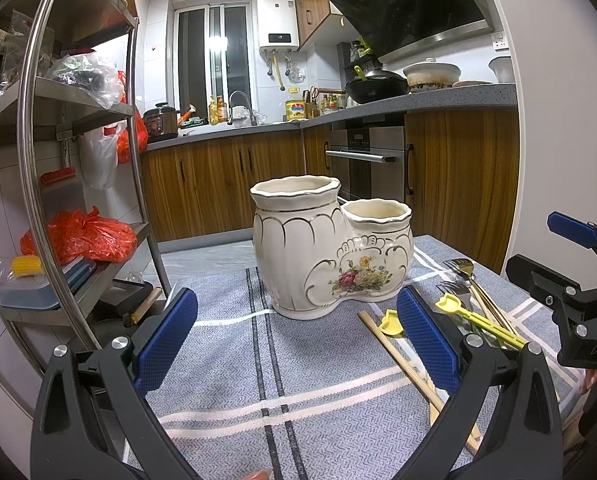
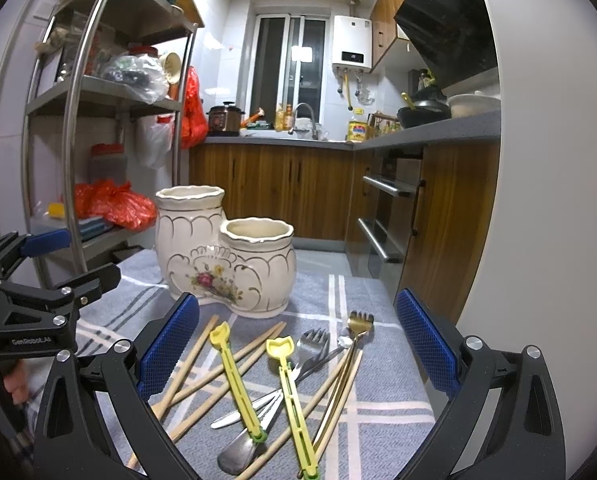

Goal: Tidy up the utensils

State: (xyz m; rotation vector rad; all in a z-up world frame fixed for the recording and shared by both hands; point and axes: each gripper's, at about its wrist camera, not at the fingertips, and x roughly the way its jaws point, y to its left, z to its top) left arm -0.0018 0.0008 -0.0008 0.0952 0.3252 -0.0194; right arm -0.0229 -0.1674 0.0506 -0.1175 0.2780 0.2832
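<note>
A cream double-pot ceramic holder (image 1: 330, 248) with a flower motif stands on the striped grey tablecloth (image 1: 298, 400); both pots look empty. My left gripper (image 1: 298, 340) is open in front of it, holding nothing. In the right wrist view, the holder (image 2: 226, 256) sits behind a loose pile: wooden chopsticks (image 2: 190, 368), two yellow plastic tongs (image 2: 234, 376), a silver fork (image 2: 312, 346), a gold fork (image 2: 358, 322), a spoon (image 2: 238, 452) and a knife (image 2: 238, 416). My right gripper (image 2: 298, 344) is open above this pile, touching none of it.
A steel shelf rack (image 1: 38, 160) with red bags stands left of the table. Wooden cabinets and an oven (image 1: 362, 160) lie beyond the table's far edge. A white wall (image 2: 538, 200) rises close on the right. The left gripper (image 2: 82, 256) shows beside the holder.
</note>
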